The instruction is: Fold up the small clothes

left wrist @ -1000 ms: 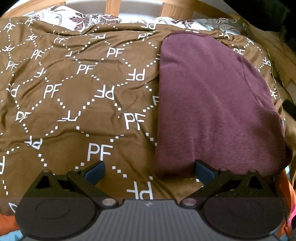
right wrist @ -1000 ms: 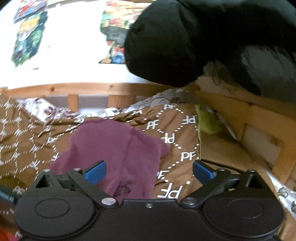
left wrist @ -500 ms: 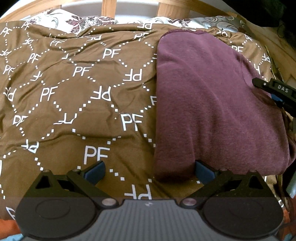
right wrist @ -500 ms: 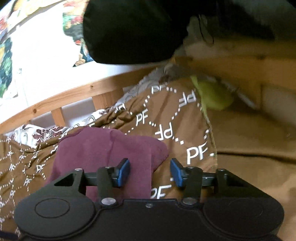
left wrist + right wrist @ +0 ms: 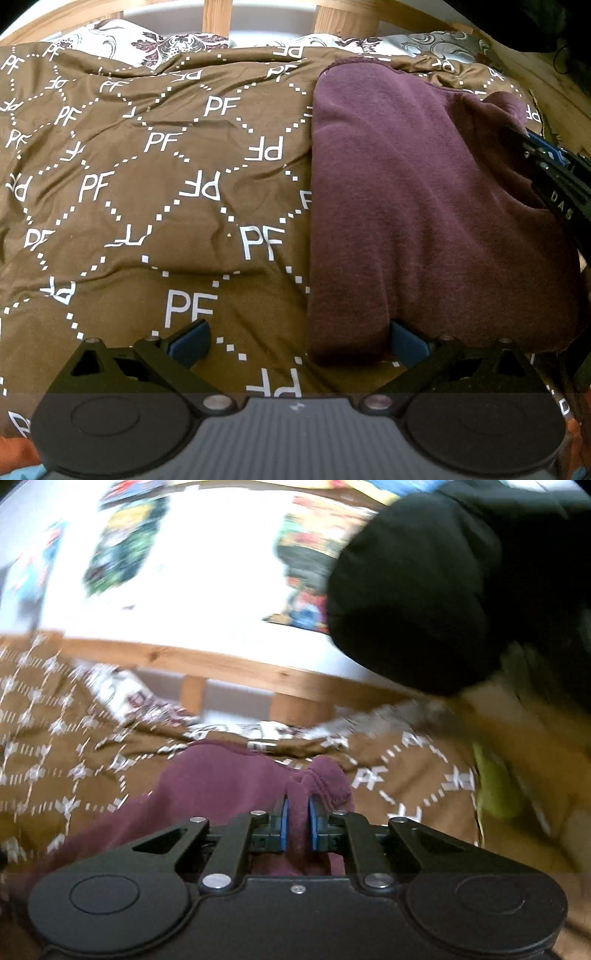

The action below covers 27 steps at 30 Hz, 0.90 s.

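Note:
A maroon garment (image 5: 417,206) lies folded lengthwise on a brown bedcover (image 5: 155,206) printed with white "PF" letters. My left gripper (image 5: 295,339) is open just in front of the garment's near left corner, its right pad at the hem. My right gripper (image 5: 296,825) is shut on a bunched edge of the maroon garment (image 5: 221,786), which rises between its blue pads. In the left wrist view the right gripper (image 5: 550,166) shows at the garment's right edge, lifting a flap.
A wooden bed rail (image 5: 229,664) and a floral pillow (image 5: 177,40) lie along the far side. A black bulky item (image 5: 424,590) hangs at upper right. A yellow-green cloth (image 5: 491,786) sits at the bed's right side.
My right gripper has closed from open onto the garment's right edge and raised it. The left gripper has stayed open in nearly the same place.

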Tool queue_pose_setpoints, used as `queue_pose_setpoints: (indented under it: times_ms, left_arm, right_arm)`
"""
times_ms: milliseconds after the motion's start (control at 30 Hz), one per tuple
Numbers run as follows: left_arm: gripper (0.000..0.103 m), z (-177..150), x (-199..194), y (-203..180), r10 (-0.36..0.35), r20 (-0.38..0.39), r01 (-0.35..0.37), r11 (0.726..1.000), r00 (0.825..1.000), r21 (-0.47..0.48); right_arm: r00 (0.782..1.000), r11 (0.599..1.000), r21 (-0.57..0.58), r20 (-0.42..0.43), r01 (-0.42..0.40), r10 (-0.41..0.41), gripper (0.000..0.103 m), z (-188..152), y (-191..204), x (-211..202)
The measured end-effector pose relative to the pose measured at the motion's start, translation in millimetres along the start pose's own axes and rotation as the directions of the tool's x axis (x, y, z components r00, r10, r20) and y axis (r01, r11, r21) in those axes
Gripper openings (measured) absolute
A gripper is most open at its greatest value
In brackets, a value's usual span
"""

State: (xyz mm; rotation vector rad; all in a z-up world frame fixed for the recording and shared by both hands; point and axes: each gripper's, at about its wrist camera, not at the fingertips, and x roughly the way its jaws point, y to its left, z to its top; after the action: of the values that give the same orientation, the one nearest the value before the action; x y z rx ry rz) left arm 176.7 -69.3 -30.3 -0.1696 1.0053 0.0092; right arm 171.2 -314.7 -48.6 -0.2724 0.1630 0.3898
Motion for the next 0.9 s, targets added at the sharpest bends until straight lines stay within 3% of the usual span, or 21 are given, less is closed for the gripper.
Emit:
queue_pose_setpoints:
  times_ms: [333, 500, 600, 667, 900]
  left_arm:
    - [0.103, 0, -1, 1, -0.002, 0.000, 0.002, 1.000, 1.000, 0.002]
    - [0.103, 1, -2, -1, 0.006, -0.003, -0.006, 0.999, 1.000, 0.047]
    - [0.103, 2, -3, 3, -0.007, -0.015, 0.007, 0.999, 1.000, 0.033]
    - [0.103, 3, -4, 6, -0.019, -0.021, 0.019, 1.000, 1.000, 0.015]
    - [0.103, 1, -7, 8, -0.027, -0.021, 0.027, 0.999, 0.999, 0.024]
  right_arm:
    - [0.998, 0.998, -0.029, 0.038, -0.050, 0.051, 0.012, 3, 4, -10]
    - [1.000, 0.993, 0.114, -0.006, -0.008, 0.009, 0.012, 0, -26, 2]
    - [0.998, 0.982, 0.186, -0.057, 0.015, -0.004, 0.021, -5, -45, 7]
    - [0.996, 0.961, 0.275, -0.086, 0.019, 0.005, 0.033, -8, -60, 9]
    - [0.984, 0.790, 0.613, -0.138, -0.007, 0.117, 0.036, -24, -109, 10]
